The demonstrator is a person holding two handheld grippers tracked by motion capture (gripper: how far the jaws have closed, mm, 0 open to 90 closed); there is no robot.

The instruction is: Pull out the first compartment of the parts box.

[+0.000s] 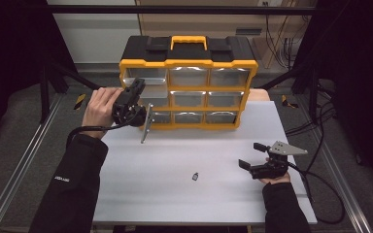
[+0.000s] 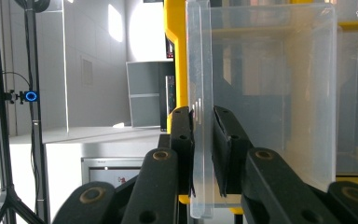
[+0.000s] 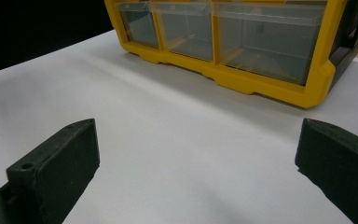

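Note:
A yellow and black drawer organizer (image 1: 188, 82) stands at the back of the white table (image 1: 175, 150), and its lower rows appear in the right gripper view (image 3: 261, 84). My left gripper (image 1: 137, 88) reaches into its left column. In the left gripper view this gripper (image 2: 204, 116) is shut on the front wall of a clear plastic drawer (image 2: 270, 93), with a pad on each side of the wall. Which row the drawer belongs to I cannot tell. My right gripper (image 1: 250, 155) rests on the table at the right, open and holding nothing (image 3: 198, 140).
A small dark part (image 1: 194, 176) lies on the table between the hands, nearer the front edge. Cables (image 1: 320, 194) trail off the right side of the table. Dark frame posts stand at both sides, and a tripod (image 2: 9, 140) stands far off.

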